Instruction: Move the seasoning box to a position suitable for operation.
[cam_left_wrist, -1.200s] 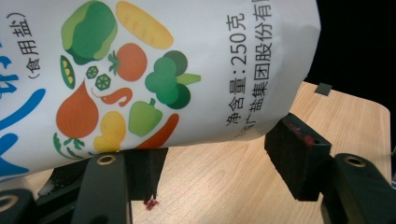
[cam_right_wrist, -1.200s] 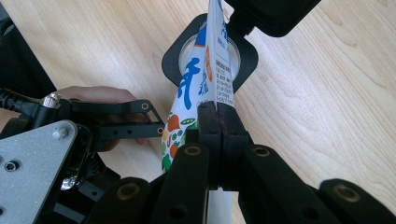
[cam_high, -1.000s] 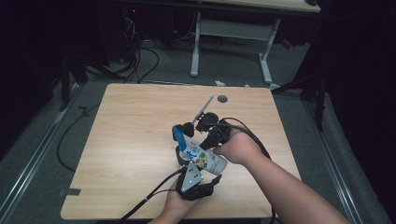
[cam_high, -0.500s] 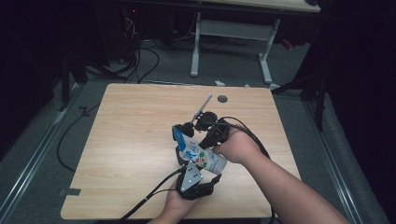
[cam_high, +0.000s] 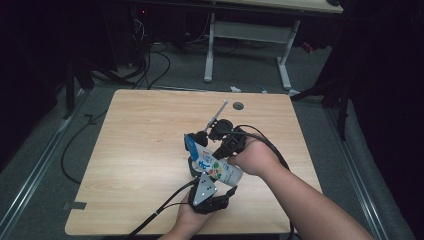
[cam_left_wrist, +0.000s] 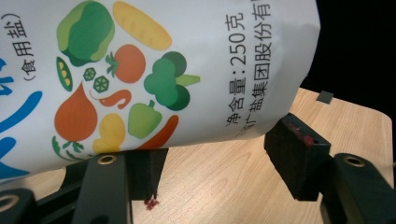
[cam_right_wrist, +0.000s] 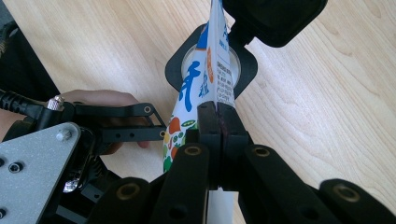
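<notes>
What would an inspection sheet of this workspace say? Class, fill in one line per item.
Surface: wooden table, bare around the work.
Job's things: salt bag printed with vegetables, its top edge over a black open-lidded container.
Clutter: a slim grey rod past the hands.
Grippers: right gripper pinches the bag's edge shut; left gripper fingers sit at the bag's sides.
Cables: black gripper cable trails off the near edge.
Surroundings: dark floor, white desk frame.

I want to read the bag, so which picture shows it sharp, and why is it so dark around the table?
Left gripper view: the salt bag is close, bright and sharp, its print readable. High view: light falls on the table; the room around is nearly black. Right gripper view: the bag's edge is evenly lit, the right hand-held gripper slightly soft.
</notes>
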